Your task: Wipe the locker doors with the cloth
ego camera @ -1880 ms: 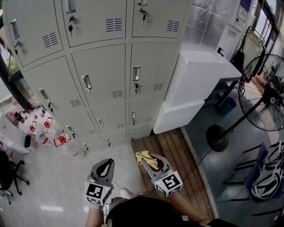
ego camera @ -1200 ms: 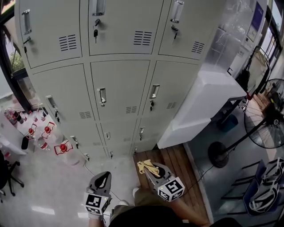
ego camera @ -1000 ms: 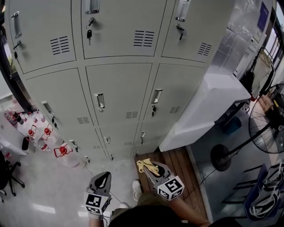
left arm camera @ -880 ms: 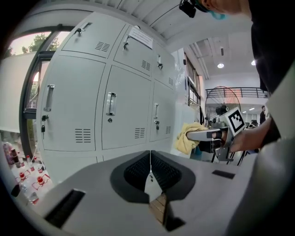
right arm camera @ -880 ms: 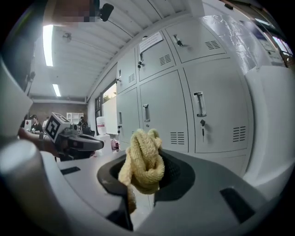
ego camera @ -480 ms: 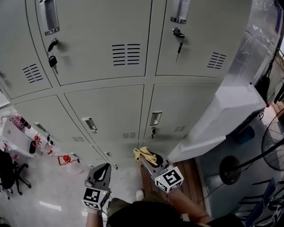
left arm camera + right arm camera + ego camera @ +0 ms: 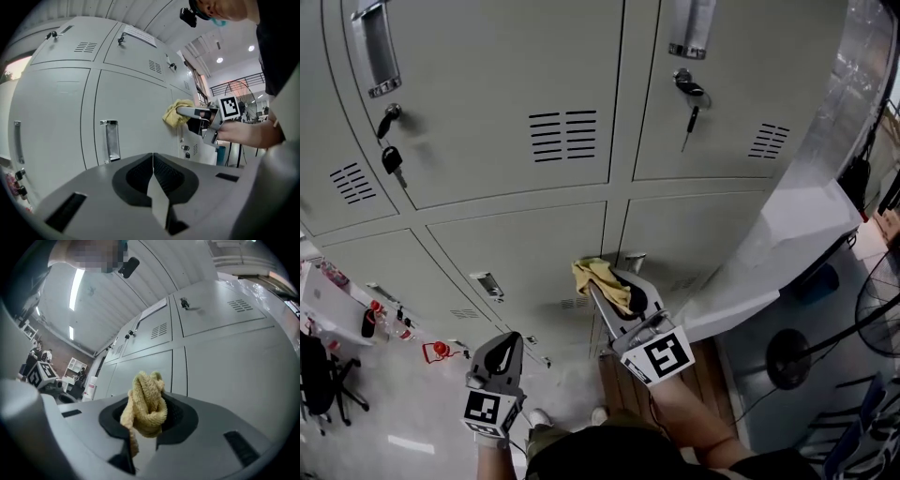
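Grey locker doors (image 7: 516, 94) fill the head view. My right gripper (image 7: 615, 289) is shut on a bunched yellow cloth (image 7: 596, 276) and holds it up close in front of a middle-row door (image 7: 534, 248), near its handle (image 7: 634, 259). Whether the cloth touches the door I cannot tell. In the right gripper view the cloth (image 7: 146, 404) sticks out of the shut jaws, with doors (image 7: 234, 376) behind it. My left gripper (image 7: 508, 343) hangs lower left, shut and empty. The left gripper view shows its jaws (image 7: 153, 160) closed, and the cloth (image 7: 177, 114) beyond them.
Keys hang from the upper locks (image 7: 390, 159) (image 7: 688, 105). A white wrapped unit (image 7: 797, 230) juts out at the right of the lockers. A fan base (image 7: 787, 358) stands on the floor beyond it. Red-capped bottles (image 7: 437, 350) and a chair (image 7: 317, 380) are at the lower left.
The view has closed in on the lockers. My right gripper has risen with the cloth toward the middle-row door. The left gripper stays low and shut.
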The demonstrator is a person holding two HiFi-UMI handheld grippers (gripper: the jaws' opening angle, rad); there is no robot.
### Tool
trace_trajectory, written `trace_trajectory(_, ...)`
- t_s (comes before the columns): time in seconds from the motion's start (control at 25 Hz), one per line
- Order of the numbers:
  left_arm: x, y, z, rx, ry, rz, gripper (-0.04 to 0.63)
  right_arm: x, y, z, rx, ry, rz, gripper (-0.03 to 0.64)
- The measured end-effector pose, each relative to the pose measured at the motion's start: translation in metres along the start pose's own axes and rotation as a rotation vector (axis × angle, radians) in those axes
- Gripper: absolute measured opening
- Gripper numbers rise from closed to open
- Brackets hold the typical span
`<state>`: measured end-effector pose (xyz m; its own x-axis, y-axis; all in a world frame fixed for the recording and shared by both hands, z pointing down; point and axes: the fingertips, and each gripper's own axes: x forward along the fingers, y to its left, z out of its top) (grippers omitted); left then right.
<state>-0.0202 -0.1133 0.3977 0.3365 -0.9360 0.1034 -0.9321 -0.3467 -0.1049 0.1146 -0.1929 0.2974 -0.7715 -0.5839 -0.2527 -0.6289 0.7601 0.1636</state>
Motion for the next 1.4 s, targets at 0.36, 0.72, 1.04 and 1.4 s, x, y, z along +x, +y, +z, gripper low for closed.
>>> trace_trajectory(0.36, 0.019, 0.024, 0.021, 0.024, -0.042, -0.123, 0.011, 0.027, -0.014, 0.072, -0.126, -0.126, -0.152, 0.097)
trace_trajectory(0.72, 0.032, 0.033, 0.024, 0.044, -0.039, -0.233, 0.011, 0.026, -0.032, 0.115, -0.189, -0.231, -0.306, 0.100)
trace_trajectory(1.04, 0.037, 0.039, 0.019, 0.044, -0.030, -0.281, 0.011, 0.040, -0.041, 0.119, -0.243, -0.226, -0.375, 0.100)
trace_trajectory(1.4, 0.042, 0.046, 0.004, 0.043, -0.018, -0.279, 0.011, 0.044, -0.038, 0.113, -0.300, -0.251, -0.398, 0.095)
